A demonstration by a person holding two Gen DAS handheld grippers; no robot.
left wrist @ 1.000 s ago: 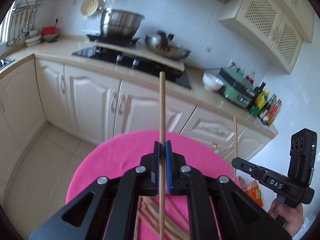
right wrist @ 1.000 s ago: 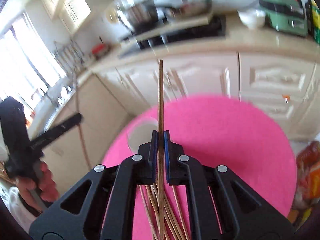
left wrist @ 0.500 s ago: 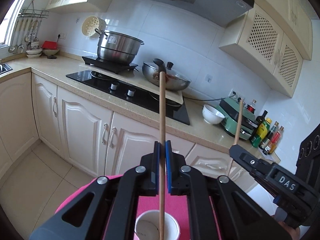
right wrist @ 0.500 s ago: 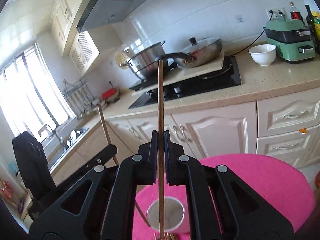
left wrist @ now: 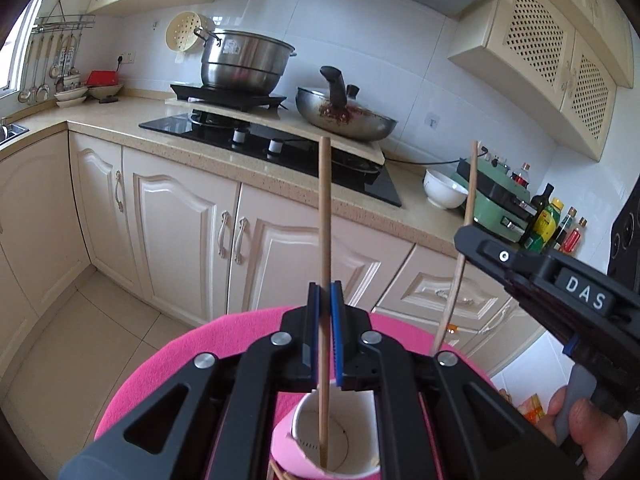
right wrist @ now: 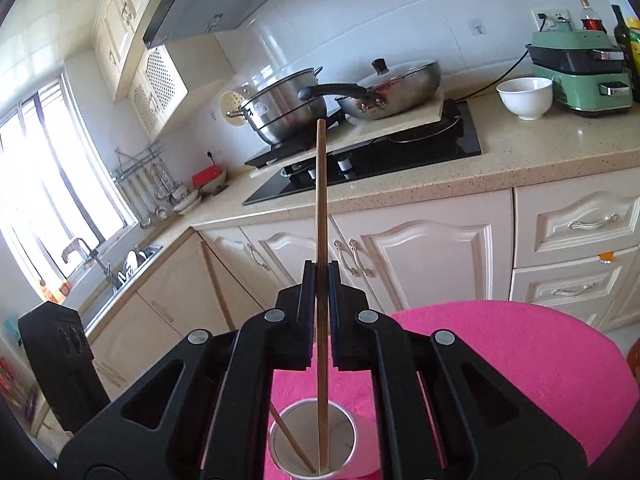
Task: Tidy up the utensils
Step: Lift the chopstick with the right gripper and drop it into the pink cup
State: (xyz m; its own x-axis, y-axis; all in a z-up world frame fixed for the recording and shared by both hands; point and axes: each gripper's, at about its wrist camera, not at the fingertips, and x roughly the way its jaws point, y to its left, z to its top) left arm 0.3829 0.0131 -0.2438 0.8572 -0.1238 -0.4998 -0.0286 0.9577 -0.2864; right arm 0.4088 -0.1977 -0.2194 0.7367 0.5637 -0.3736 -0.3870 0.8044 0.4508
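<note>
A white paper cup (left wrist: 334, 440) with a pink band stands on the round pink table (left wrist: 168, 368). My left gripper (left wrist: 325, 304) is shut on a wooden chopstick (left wrist: 325, 220) held upright, its lower end inside the cup. In the right wrist view my right gripper (right wrist: 319, 284) is shut on a second chopstick (right wrist: 321, 208), whose lower end also reaches into the cup (right wrist: 344, 436). The left one's tip (right wrist: 290, 440) slants into the cup beside it. The right gripper (left wrist: 466, 240) shows at the right of the left wrist view, held by a hand (left wrist: 592, 436).
Behind the table runs a kitchen counter (right wrist: 540, 160) with a black stove (left wrist: 224, 136), a steel pot (left wrist: 244, 60), a wok (left wrist: 344, 116), a white bowl (left wrist: 444, 194), a green appliance (right wrist: 580, 64) and bottles (left wrist: 552, 220). Cream cabinets (left wrist: 180, 232) stand below.
Both grippers tilted up from the loose chopsticks on the table and came over the cup. The lower ends of both held chopsticks now sit inside the cup.
</note>
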